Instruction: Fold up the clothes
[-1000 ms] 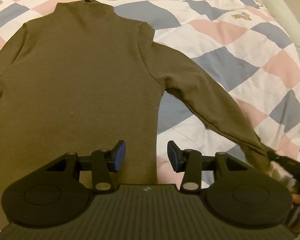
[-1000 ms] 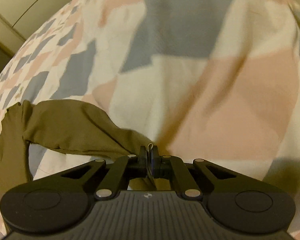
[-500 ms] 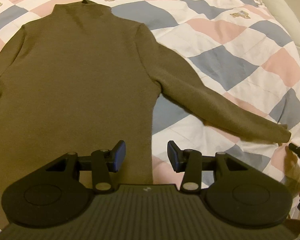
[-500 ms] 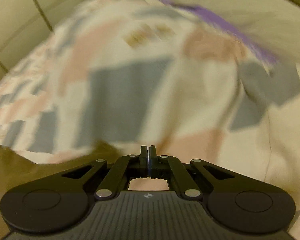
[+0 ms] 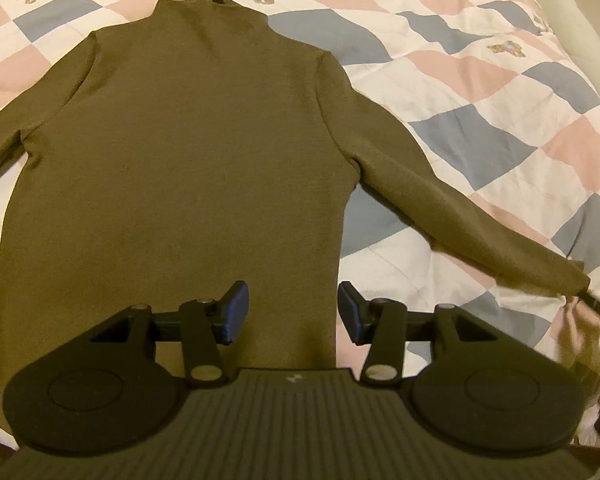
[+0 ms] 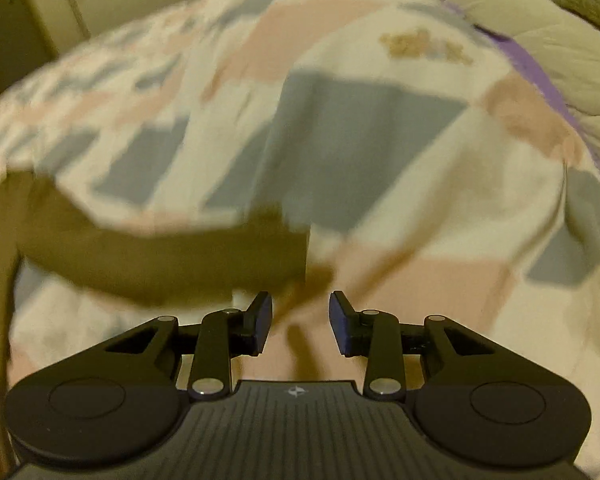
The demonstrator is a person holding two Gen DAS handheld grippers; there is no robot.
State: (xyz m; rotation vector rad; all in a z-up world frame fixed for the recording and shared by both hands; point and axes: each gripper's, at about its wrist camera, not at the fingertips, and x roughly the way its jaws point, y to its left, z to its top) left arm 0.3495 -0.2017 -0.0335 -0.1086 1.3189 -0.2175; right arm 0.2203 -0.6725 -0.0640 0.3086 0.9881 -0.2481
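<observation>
Ahead of your right gripper (image 6: 300,322), open and empty, the sleeve (image 6: 160,264) runs leftward toward the sweater (image 5: 172,168) flat on the bed (image 5: 500,80); your left gripper (image 5: 293,306), open too, hovers over the hem.

Left wrist view: looking from above the hem across the olive sweater (image 5: 172,152) towards its collar. Right wrist view: low, close, blurred, facing the quilt (image 6: 380,140). Shared: the sweater's right sleeve (image 6: 160,256).
</observation>
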